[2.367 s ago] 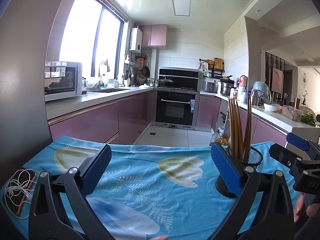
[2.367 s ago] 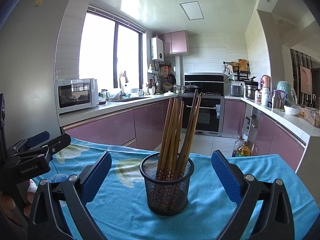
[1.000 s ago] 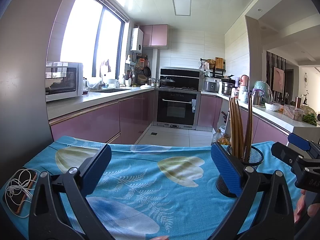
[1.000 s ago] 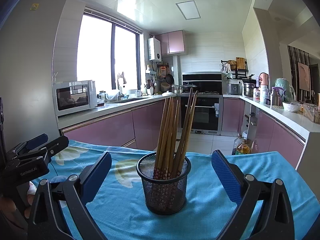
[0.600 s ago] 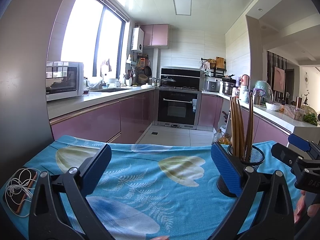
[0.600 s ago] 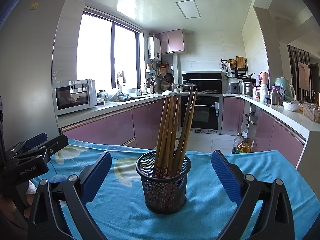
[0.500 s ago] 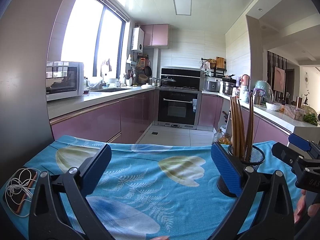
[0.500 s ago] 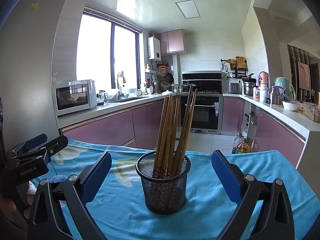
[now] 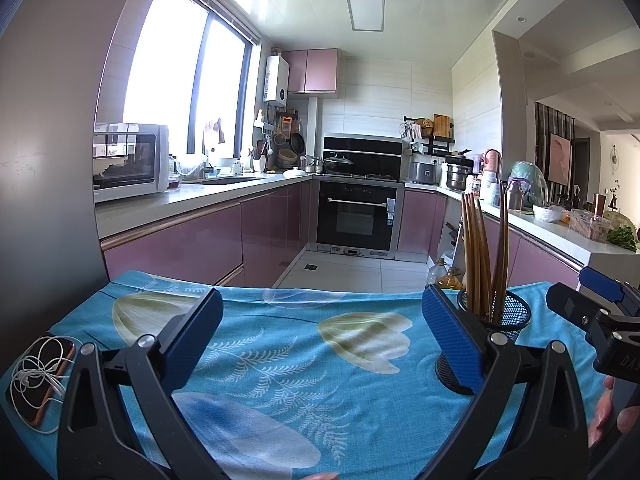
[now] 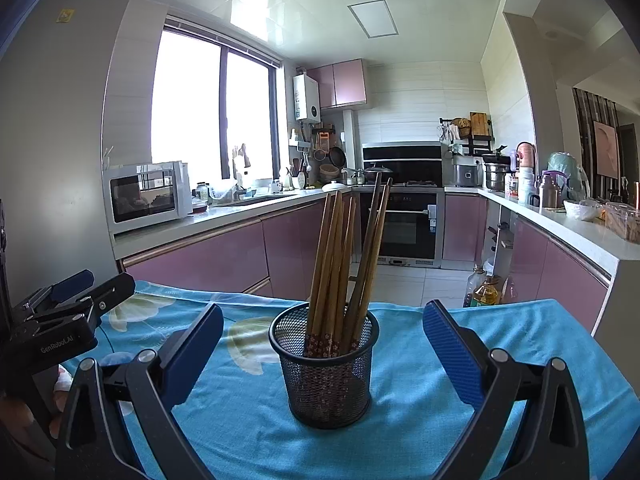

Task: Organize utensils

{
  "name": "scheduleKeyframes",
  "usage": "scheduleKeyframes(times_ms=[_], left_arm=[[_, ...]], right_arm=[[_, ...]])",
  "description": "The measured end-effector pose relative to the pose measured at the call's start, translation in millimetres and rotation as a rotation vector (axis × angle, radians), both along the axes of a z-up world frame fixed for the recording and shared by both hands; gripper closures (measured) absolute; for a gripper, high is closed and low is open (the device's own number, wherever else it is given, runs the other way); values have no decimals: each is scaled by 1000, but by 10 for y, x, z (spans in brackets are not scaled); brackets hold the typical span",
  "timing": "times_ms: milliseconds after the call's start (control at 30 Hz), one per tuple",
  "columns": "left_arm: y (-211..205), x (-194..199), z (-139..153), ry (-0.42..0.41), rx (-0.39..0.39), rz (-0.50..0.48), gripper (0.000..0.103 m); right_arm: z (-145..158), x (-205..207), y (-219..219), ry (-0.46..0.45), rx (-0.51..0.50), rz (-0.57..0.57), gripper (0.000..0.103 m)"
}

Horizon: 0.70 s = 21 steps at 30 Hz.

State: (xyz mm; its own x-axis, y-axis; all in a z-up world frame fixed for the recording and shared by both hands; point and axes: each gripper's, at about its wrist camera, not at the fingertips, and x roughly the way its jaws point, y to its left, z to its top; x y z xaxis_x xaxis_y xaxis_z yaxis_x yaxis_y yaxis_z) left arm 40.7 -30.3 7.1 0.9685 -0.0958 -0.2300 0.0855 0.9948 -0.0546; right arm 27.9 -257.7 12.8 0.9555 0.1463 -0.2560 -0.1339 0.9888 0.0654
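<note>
A black mesh holder (image 10: 326, 368) stands upright on the blue floral tablecloth (image 10: 416, 360), with several wooden chopsticks (image 10: 340, 264) leaning inside it. My right gripper (image 10: 323, 350) is open, its blue pads to either side of the holder and clear of it. In the left wrist view the same holder (image 9: 504, 320) with its chopsticks (image 9: 478, 256) sits behind the right pad. My left gripper (image 9: 320, 338) is open over bare cloth, holding nothing. Each gripper shows at the edge of the other's view.
A phone with white earphones (image 9: 38, 376) lies at the cloth's left edge. A person's fingers (image 9: 612, 416) hold the right gripper's handle. Beyond the table's far edge are pink kitchen cabinets (image 9: 200, 244), an oven (image 9: 356, 216) and a microwave (image 10: 146, 196).
The right gripper's view has shifted slightly, so the holder sits a touch more to the left between the pads. The left gripper has barely moved. Both stay open.
</note>
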Motion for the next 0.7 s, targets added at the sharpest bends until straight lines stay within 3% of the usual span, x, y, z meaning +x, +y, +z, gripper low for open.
scheduleKeyframes(times_ms=[700], left_arm=[[4,1,-5,-2,0,1,5]], right_arm=[[7,4,14,2,4,-1,6]])
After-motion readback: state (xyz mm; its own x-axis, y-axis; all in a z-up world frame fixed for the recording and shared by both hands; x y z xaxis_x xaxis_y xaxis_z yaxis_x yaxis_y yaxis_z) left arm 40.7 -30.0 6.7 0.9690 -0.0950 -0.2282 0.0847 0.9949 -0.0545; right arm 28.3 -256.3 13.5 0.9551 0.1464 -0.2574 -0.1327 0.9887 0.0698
